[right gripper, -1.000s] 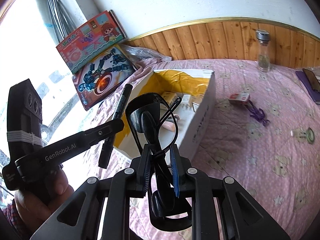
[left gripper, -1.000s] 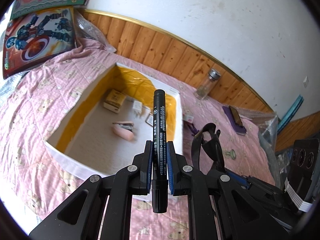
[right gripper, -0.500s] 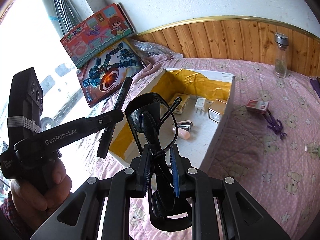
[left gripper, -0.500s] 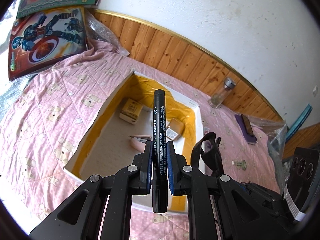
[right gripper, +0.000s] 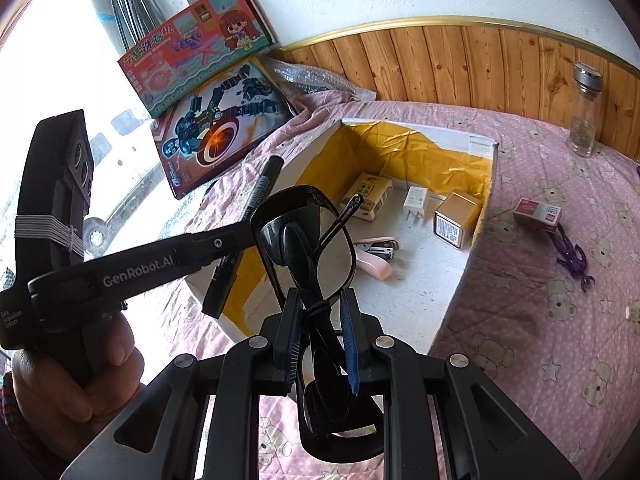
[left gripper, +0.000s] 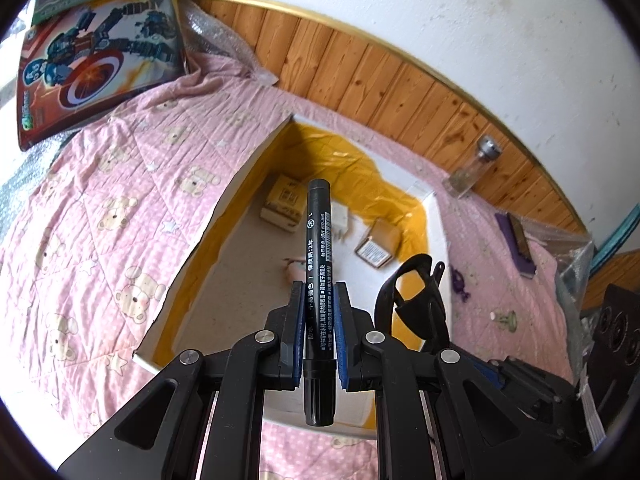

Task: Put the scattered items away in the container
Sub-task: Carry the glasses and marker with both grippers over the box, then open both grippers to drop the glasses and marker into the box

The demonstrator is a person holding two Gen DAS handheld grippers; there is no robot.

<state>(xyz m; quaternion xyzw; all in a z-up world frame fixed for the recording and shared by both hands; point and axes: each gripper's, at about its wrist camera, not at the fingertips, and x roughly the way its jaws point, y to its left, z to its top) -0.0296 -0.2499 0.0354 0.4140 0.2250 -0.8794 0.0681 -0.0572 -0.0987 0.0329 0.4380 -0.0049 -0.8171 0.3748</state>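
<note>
My left gripper (left gripper: pixel 318 312) is shut on a black marker pen (left gripper: pixel 318 240) that stands upright between its pads, above the near part of the white box (left gripper: pixel 438 248) lined with yellow tape. Folded black sunglasses (right gripper: pixel 308 232) are clamped in my right gripper (right gripper: pixel 320 320), which is shut on them over the box's near left corner (right gripper: pixel 482 216). From the right wrist view the left gripper's arm (right gripper: pixel 136 268) and its marker (right gripper: pixel 244 232) show at the left. Inside the box lie small cartons, a white plug and a pink stapler (right gripper: pixel 374 258).
On the pink quilt right of the box lie a red staple box (right gripper: pixel 538 214), a purple hair tie (right gripper: pixel 574 260) and a small pale item (left gripper: pixel 506 318). A glass bottle (right gripper: pixel 584 120) stands by the wood panelling. Two toy boxes (right gripper: pixel 216 120) lean at the left. A person's hand (right gripper: pixel 60 396) grips the left handle.
Both grippers have moved forward and lower toward the box with their items still clamped; the box now appears larger and more beneath them.
</note>
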